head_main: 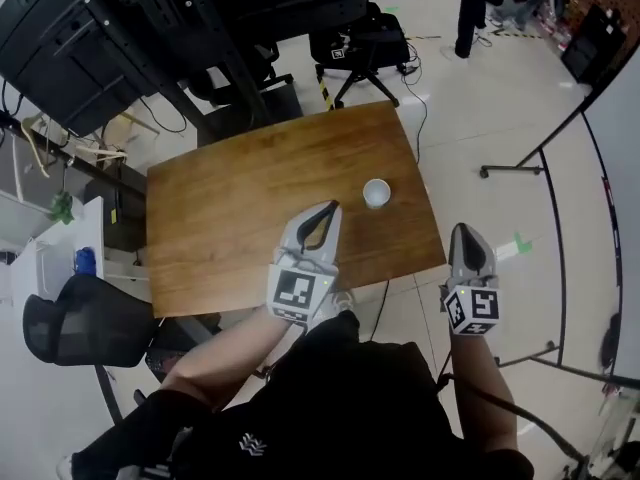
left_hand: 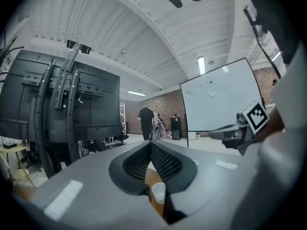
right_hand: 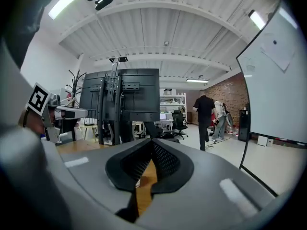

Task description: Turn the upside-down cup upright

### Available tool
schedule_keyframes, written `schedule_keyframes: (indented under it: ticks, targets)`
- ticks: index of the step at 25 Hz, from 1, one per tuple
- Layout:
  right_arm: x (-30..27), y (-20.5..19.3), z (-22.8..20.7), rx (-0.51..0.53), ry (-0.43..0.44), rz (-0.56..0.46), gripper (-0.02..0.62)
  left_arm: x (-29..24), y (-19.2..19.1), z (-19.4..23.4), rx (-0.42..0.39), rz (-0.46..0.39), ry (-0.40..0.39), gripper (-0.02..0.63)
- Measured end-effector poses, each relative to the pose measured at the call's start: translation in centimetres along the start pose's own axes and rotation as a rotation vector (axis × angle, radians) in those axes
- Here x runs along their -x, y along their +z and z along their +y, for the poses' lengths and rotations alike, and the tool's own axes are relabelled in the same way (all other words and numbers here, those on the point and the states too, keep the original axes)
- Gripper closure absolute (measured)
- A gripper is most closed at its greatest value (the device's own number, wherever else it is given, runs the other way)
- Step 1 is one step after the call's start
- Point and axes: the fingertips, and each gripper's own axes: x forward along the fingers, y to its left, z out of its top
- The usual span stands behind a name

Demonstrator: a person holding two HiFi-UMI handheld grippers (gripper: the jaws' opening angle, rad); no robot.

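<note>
A small white cup stands on the wooden table, toward its right side. In the left gripper view the cup shows through the gap below the jaws and looks wider at the top. My left gripper hovers over the table's front part, shut and empty, with the cup a short way beyond and to the right of its tips. In its own view the left gripper has its tips together. My right gripper hangs off the table's right front corner over the floor, and the right gripper is shut on nothing.
A black screen rack stands at the back left, with a black office chair at the near left. Another chair sits beyond the table. A whiteboard on a wheeled frame stands at the right. A person stands far off.
</note>
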Motion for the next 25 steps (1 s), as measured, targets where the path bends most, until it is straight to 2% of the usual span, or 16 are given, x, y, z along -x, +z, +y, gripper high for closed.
schedule_keyframes:
  ticks: [3,6,8,10,14,17,20,22,25]
  targets:
    - [-4.4,0.4,-0.5,-0.001,0.023,0.032,0.592,-2.8,0.6,2.1,0.010,-0.009,0.021,0.606]
    - [-7.4,-0.2,-1.1,-0.006,0.018,0.068,0.592,-4.2,-0.2,2.9,0.035,0.017,0.032,0.606]
    - [-9.3,-0.5,-1.0,-0.026,0.064,0.094,0.592,-4.8,-1.1,3.5,0.037,0.040,0.057,0.606]
    - [-11.2,-1.4,-0.7,-0.044,0.150,0.128,0.592,-5.2,-1.6,4.6,0.032,0.049,0.105,0.606]
    - [-14.4,-5.7,0.7,-0.023,0.301,0.248,0.591,-5.4,-0.9,7.2,0.020,0.038,0.236,0.606]
    - [-16.0,-9.3,2.4,-0.006,0.376,0.335,0.571,-5.0,-0.4,7.9,0.025,0.046,0.293,0.606]
    - [-17.4,-12.1,3.5,-0.014,0.416,0.396,0.566,-4.7,-0.7,8.3,0.022,0.064,0.334,0.606]
    - [-18.0,-13.9,4.2,-0.030,0.444,0.446,0.540,-4.4,-1.2,8.5,0.026,0.079,0.363,0.606]
    - [-18.7,-15.1,5.0,-0.034,0.469,0.480,0.522,-4.0,-1.7,8.8,0.034,0.103,0.394,0.606]
